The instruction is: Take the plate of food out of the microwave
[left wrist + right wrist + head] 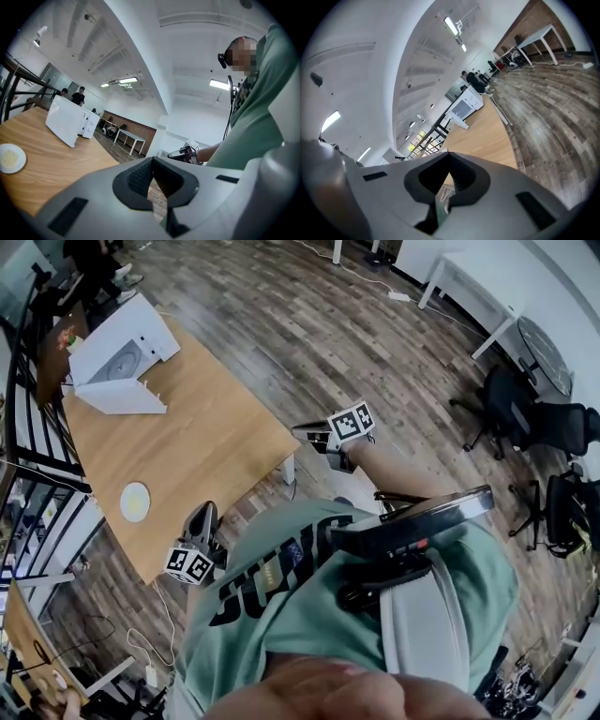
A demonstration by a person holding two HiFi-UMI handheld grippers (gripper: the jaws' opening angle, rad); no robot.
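Observation:
A white plate (135, 502) with pale food lies on the wooden table (197, 442), near its front corner; it also shows in the left gripper view as the plate (10, 158). The white microwave (120, 357) stands at the table's far end with its door swung open, and the right gripper view shows the same microwave (464, 107). My left gripper (207, 509) hangs off the table's front edge, shut and empty. My right gripper (300, 431) floats beside the table's right corner, also shut with nothing in it. Both are held close to the person's green shirt (309, 615).
Black office chairs (525, 418) stand on the wood floor at the right. White desks (469, 287) line the back wall. A black railing (23, 456) runs along the table's left side. People (77, 96) stand beyond the microwave. A cable (155, 652) trails on the floor.

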